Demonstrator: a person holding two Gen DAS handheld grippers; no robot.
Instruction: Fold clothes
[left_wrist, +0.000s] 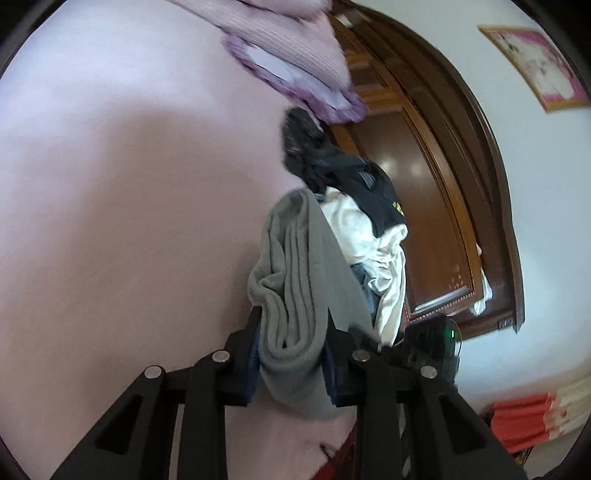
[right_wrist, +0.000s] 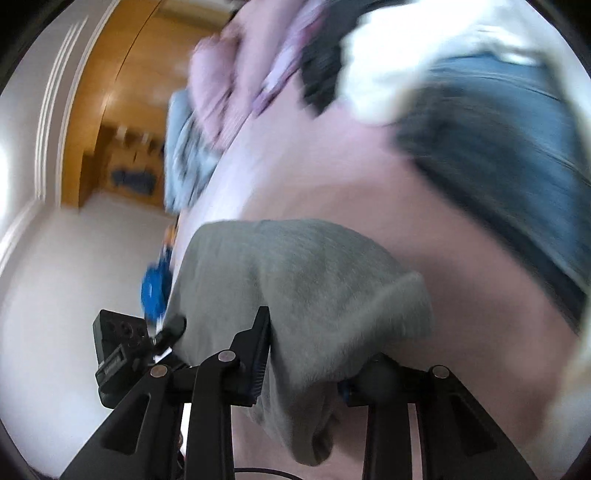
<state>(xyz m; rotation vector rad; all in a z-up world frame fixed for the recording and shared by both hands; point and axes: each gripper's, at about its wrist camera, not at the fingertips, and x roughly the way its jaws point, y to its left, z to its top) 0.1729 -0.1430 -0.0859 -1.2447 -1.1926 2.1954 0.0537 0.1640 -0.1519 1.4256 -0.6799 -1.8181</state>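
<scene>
A grey knitted garment is bunched between the fingers of my left gripper, which is shut on it above the pale pink bed sheet. In the right wrist view another part of the grey garment drapes over and between the fingers of my right gripper, which is shut on it. The right view is blurred by motion. The cloth hides the right gripper's far fingertip.
A heap of clothes lies on the bed: a black piece, a white one and blue denim. Folded lilac bedding sits at the head. A dark wooden headboard, a framed picture and wooden cupboards stand around.
</scene>
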